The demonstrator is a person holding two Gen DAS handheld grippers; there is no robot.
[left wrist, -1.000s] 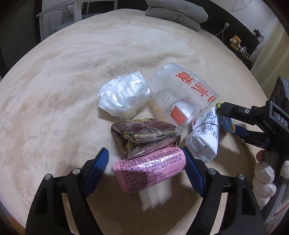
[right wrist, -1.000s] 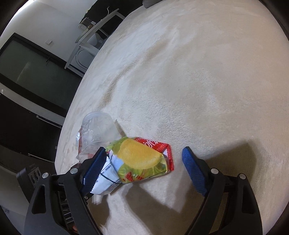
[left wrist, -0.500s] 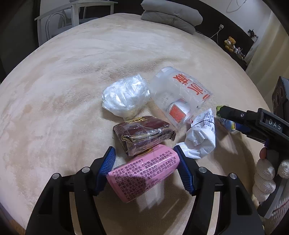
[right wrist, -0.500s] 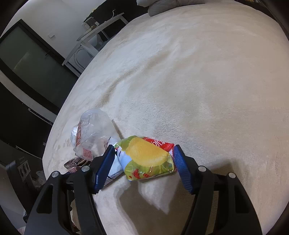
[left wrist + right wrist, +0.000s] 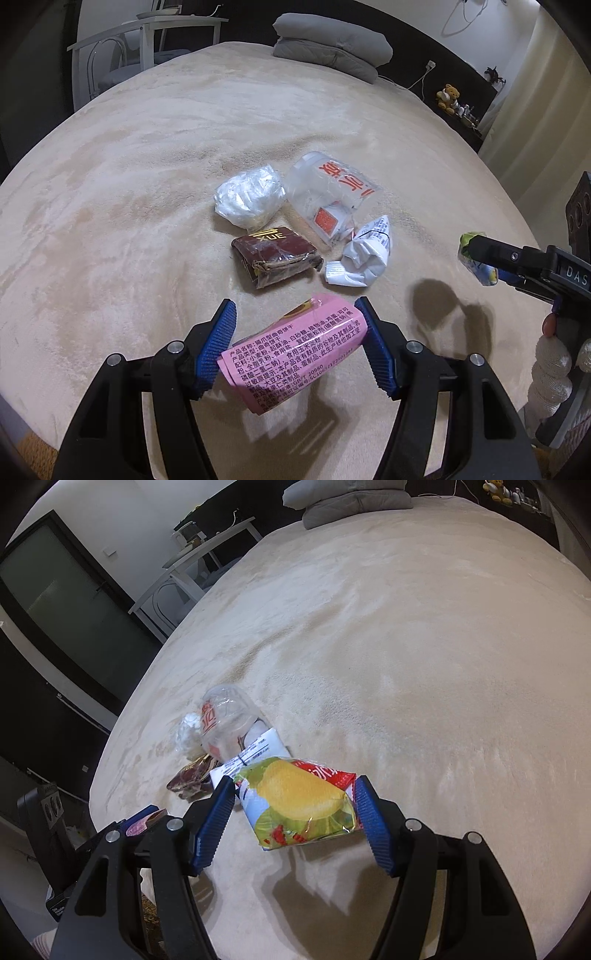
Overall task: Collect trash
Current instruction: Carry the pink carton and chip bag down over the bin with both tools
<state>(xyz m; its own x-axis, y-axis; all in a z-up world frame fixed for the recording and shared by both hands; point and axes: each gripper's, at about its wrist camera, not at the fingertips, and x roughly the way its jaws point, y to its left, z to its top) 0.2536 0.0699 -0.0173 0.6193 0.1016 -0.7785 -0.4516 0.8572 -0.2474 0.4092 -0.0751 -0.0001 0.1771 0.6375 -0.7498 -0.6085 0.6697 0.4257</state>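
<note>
Trash lies clustered at mid-frame of the left wrist view on the beige bed (image 5: pixel 147 184): a clear printed bag (image 5: pixel 328 195), a white crumpled bag (image 5: pixel 247 201), a brown packet (image 5: pixel 277 256) and a white wrapper (image 5: pixel 364 256). The left tongs (image 5: pixel 295 345) are clamped on a pink packet (image 5: pixel 291 356) at lower centre, lifted off the bed. The right tongs (image 5: pixel 295 823) are clamped on a yellow-green chip bag (image 5: pixel 303 805) at lower centre of their view, also raised.

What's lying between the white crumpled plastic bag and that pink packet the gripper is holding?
In the left wrist view, a dark red-brown wrapped packet lies on the beige blanket between the white crumpled bag and the pink packet held in the left gripper.
</note>
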